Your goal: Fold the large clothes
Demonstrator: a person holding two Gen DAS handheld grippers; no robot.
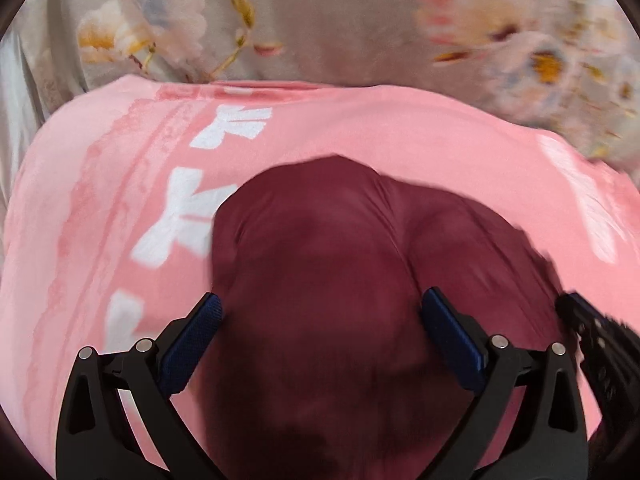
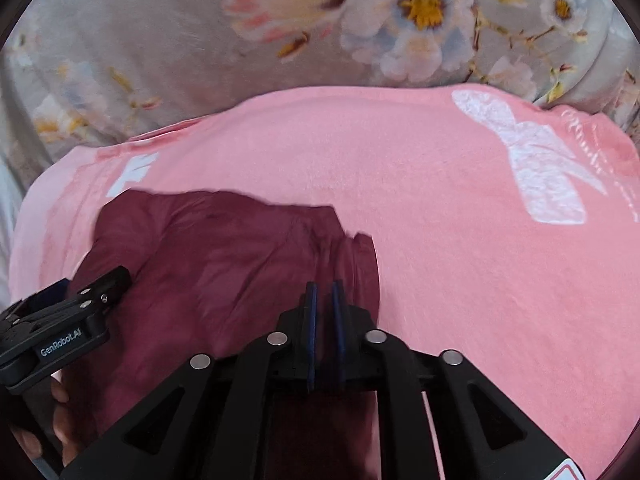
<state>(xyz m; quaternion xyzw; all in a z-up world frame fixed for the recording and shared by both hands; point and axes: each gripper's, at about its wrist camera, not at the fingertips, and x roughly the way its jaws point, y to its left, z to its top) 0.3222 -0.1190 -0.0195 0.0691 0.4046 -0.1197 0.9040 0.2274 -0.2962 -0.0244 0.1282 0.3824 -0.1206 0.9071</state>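
A dark maroon garment lies bunched on a pink blanket with white letters. My left gripper is open, its blue pads wide apart over the maroon cloth, and it holds nothing. In the right wrist view the maroon garment spreads to the left. My right gripper is shut on the garment's right edge, with cloth pinched between the blue pads. The left gripper shows at the left edge of that view, and the right gripper's body shows at the right edge of the left wrist view.
The pink blanket lies on a grey floral bedsheet, which fills the far side in both views. A bare hand holds the left gripper at the lower left.
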